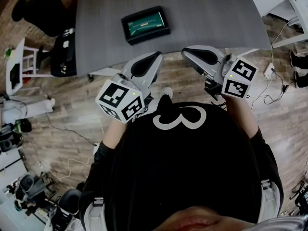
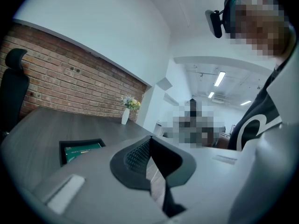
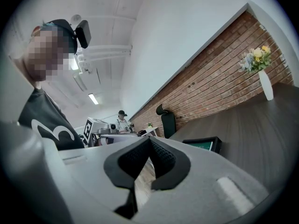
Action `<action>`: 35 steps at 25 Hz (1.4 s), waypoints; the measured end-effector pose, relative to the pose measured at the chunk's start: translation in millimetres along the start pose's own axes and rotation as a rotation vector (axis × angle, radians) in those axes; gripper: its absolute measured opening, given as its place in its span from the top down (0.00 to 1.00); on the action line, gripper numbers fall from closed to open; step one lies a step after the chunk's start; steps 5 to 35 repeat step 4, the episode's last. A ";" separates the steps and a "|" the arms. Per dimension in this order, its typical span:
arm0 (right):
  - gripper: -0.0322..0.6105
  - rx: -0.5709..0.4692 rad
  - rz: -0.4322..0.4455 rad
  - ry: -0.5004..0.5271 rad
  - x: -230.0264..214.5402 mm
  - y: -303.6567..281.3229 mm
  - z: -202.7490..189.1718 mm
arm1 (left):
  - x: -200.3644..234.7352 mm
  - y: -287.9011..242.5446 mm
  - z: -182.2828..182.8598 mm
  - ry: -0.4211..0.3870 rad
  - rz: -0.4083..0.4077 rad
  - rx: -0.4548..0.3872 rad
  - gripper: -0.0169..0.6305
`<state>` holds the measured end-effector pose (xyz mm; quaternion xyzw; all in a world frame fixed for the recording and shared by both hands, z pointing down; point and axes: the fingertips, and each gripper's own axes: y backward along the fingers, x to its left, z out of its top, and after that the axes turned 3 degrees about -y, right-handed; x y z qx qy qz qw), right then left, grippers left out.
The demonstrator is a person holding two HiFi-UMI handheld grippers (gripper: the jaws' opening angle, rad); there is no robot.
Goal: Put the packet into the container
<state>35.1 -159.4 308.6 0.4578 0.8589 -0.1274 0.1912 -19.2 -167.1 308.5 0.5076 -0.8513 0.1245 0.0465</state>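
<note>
A black container (image 1: pixel 146 25) sits on the grey table (image 1: pixel 202 18), with a green packet (image 1: pixel 145 23) lying flat inside it. The same container (image 2: pixel 80 150) and green packet (image 2: pixel 81 150) appear at the left of the left gripper view, and the container (image 3: pixel 205 144) shows past the jaws in the right gripper view. My left gripper (image 1: pixel 155 57) is shut and empty, held near the table's front edge. My right gripper (image 1: pixel 185 52) is beside it, also shut with nothing between its jaws. Both are well short of the container.
A white vase of flowers (image 2: pixel 126 110) stands at the table's far end by a brick wall. A black office chair (image 1: pixel 43 11) is beyond the table's left corner. A white side table (image 1: pixel 21 66) and cables lie on the wooden floor.
</note>
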 end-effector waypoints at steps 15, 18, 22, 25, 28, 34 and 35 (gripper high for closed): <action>0.95 0.002 -0.002 0.005 1.5 1.3 -1.5 | -4.1 0.1 -1.4 0.001 -0.012 -0.003 0.96; 0.95 0.002 -0.002 0.005 1.5 1.3 -1.5 | -4.1 0.1 -1.4 0.001 -0.012 -0.003 0.96; 0.95 0.002 -0.002 0.005 1.5 1.3 -1.5 | -4.1 0.1 -1.4 0.001 -0.012 -0.003 0.96; 0.95 0.002 -0.002 0.005 1.5 1.3 -1.5 | -4.1 0.1 -1.4 0.001 -0.012 -0.003 0.96; 0.95 0.002 -0.002 0.005 1.5 1.3 -1.5 | -4.1 0.1 -1.4 0.001 -0.012 -0.003 0.96; 0.95 0.002 -0.002 0.005 1.5 1.3 -1.5 | -4.1 0.1 -1.4 0.001 -0.012 -0.003 0.96; 0.95 0.002 -0.002 0.005 1.5 1.3 -1.5 | -4.1 0.1 -1.4 0.001 -0.012 -0.003 0.96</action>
